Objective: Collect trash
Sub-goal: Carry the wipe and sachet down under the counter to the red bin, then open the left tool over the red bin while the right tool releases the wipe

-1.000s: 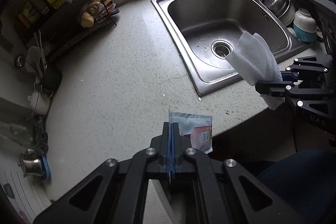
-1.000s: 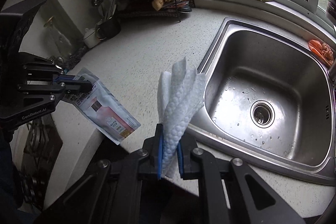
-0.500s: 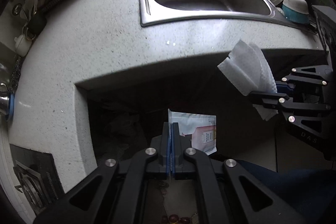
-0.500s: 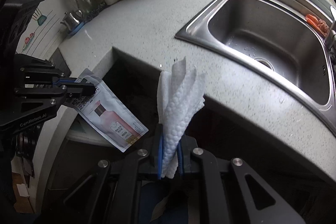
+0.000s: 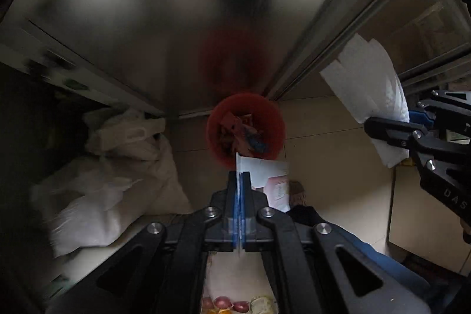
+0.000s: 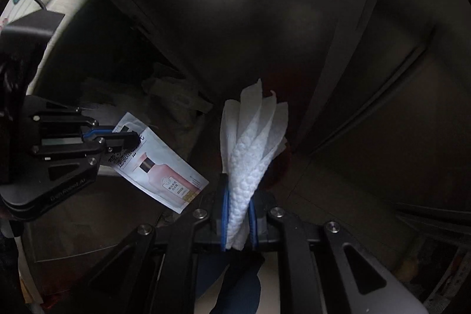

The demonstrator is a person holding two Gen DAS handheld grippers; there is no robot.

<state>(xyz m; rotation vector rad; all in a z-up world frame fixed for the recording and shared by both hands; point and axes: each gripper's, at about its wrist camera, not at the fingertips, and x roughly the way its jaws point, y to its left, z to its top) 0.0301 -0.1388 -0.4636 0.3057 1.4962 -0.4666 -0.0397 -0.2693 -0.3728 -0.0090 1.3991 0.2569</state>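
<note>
Below on the tiled floor (image 5: 332, 137) my red bin (image 5: 245, 129) sits blurred, left gripper (image 5: 239, 181) clamping a white-pink sachet (image 6: 164, 167), right gripper (image 6: 239, 214) pinching folded embossed tissue (image 6: 253, 143).

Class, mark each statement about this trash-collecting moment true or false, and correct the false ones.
1. The left gripper is shut on a flat printed sachet. True.
2. The right gripper is empty. False: it is shut on a white paper towel.
3. A red bin on the floor already has rubbish in it. True.
4. The sachet lies inside the red bin. False: it hangs from the left gripper, above the bin.
5. White bags sit left of the red bin in the left wrist view. True.
</note>
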